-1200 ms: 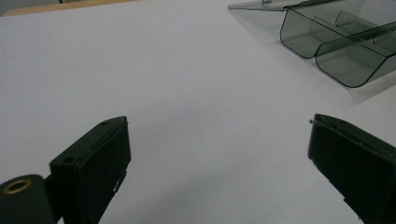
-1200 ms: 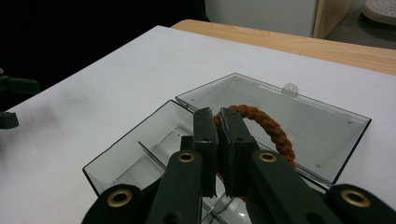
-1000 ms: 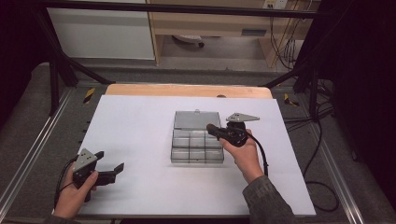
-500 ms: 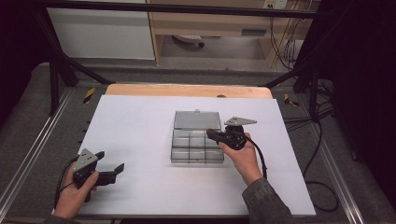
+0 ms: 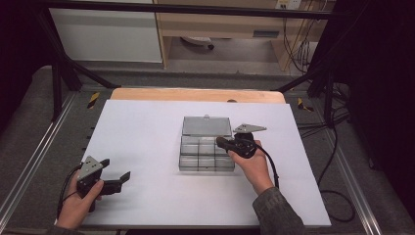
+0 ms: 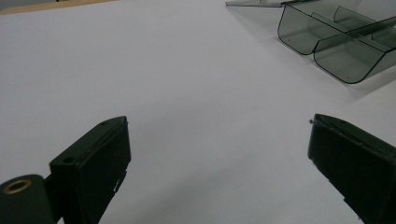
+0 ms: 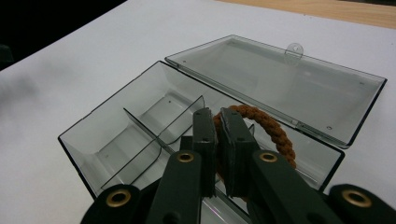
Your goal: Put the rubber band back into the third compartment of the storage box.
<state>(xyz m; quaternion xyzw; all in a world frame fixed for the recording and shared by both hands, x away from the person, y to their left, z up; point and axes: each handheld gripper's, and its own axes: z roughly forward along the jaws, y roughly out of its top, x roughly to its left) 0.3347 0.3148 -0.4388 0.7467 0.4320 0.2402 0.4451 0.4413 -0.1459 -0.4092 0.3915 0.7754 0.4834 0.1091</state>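
right gripper (image 7: 218,135): clenched on a brown braided hair tie (image 7: 266,128), poised over the open clear box (image 5: 205,147), likely to drop it into a compartment | tie: ring on edge, leaning toward the flat lid (image 7: 280,84) | left gripper (image 6: 219,154): released, idle on the worktop (image 5: 147,142)

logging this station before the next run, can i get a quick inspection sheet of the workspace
surface: white table top, wooden strip at far edge.
job's things: clear compartment box, lid open flat behind it; brown rope ring over the box.
clutter: nothing seen.
grippers: left gripper open, off the box; right gripper shut on the ring.
cables: one cable trails from the right gripper.
surroundings: dark frame, cabinets behind.
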